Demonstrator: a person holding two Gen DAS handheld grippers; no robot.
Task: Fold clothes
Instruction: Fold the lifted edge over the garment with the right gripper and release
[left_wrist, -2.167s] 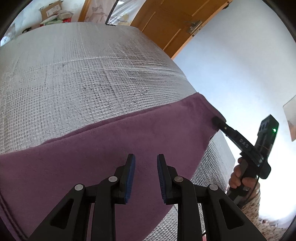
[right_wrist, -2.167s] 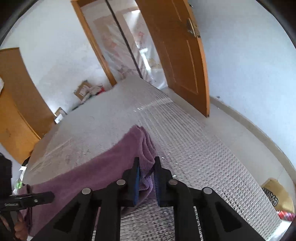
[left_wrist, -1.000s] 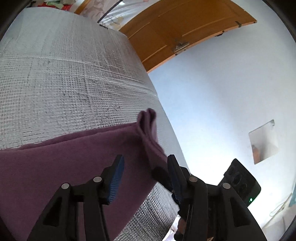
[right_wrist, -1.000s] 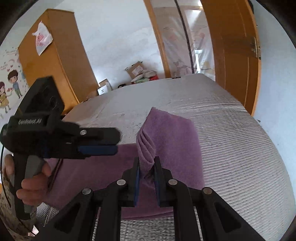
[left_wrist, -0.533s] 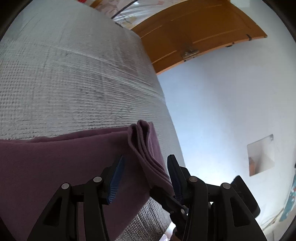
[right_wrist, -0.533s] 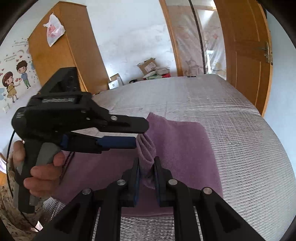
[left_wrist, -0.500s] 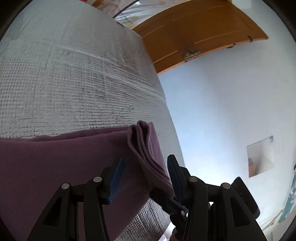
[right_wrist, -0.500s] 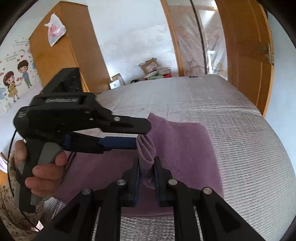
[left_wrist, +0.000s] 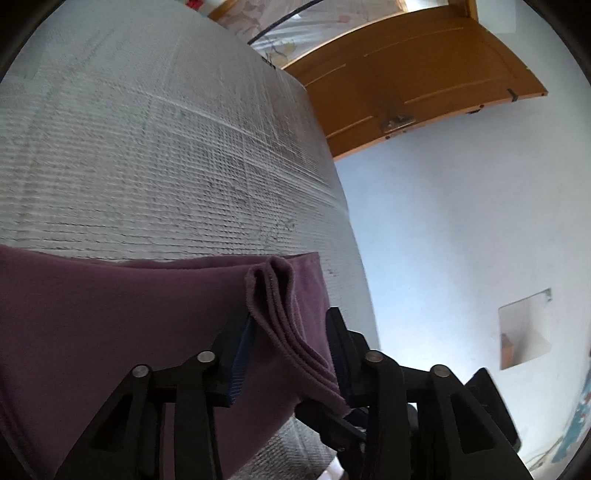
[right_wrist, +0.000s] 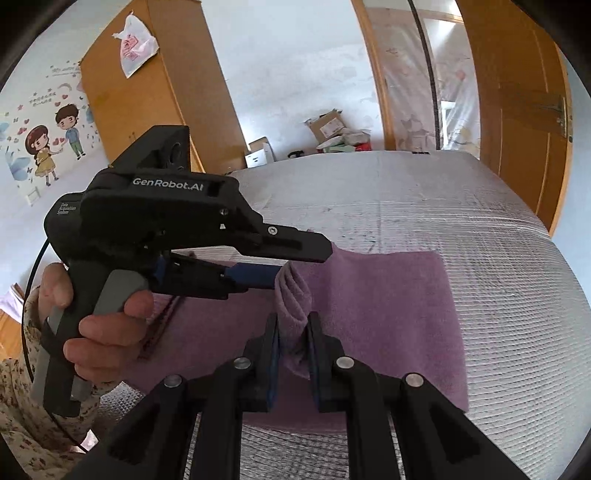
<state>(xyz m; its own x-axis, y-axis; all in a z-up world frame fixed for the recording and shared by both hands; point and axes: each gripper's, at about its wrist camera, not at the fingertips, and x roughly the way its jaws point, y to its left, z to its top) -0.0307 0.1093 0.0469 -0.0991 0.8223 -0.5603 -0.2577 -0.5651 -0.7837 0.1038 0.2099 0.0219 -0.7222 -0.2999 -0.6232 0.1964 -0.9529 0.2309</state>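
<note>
Silver quilted bed (right_wrist: 498, 332) carries purple cloth (right_wrist: 388, 295) at its near edge. Our right gripper (right_wrist: 293, 350) pinches bunched fold. Our left gripper (left_wrist: 291, 350) has just been closing around same fold, pads not yet pressing.

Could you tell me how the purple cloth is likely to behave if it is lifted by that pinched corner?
The purple cloth will probably drape limply: its pinched corner bunches into soft folds in the right gripper. It looks fairly light and fleecy, so likely not slippery. The left gripper, whose jaws were just closing, straddles the fold without clearly pressing it.
</note>
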